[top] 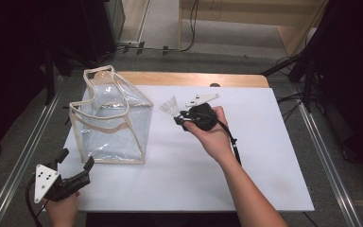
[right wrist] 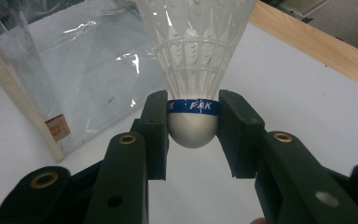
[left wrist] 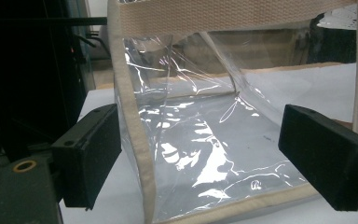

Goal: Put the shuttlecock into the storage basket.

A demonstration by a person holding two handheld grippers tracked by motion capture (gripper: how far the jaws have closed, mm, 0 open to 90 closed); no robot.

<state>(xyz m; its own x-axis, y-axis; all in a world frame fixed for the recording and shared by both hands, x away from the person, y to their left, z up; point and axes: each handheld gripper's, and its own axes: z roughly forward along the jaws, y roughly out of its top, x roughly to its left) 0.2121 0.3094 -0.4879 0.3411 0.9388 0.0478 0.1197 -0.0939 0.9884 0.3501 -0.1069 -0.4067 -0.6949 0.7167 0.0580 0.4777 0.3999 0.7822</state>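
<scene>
A clear plastic tote bag with beige trim and handles stands upright on the left of the white board. My right gripper is raised just right of the bag and is shut on a white shuttlecock, clamped by its rounded cork base with the blue band, skirt pointing away. My left gripper is open at the bag's near left corner; in the left gripper view its jaws stand wide on either side of the bag's front corner seam, touching nothing.
The white board lies on a wooden table whose far edge shows behind it. Metal rails run along both sides. Black equipment and cables stand at the far left and right.
</scene>
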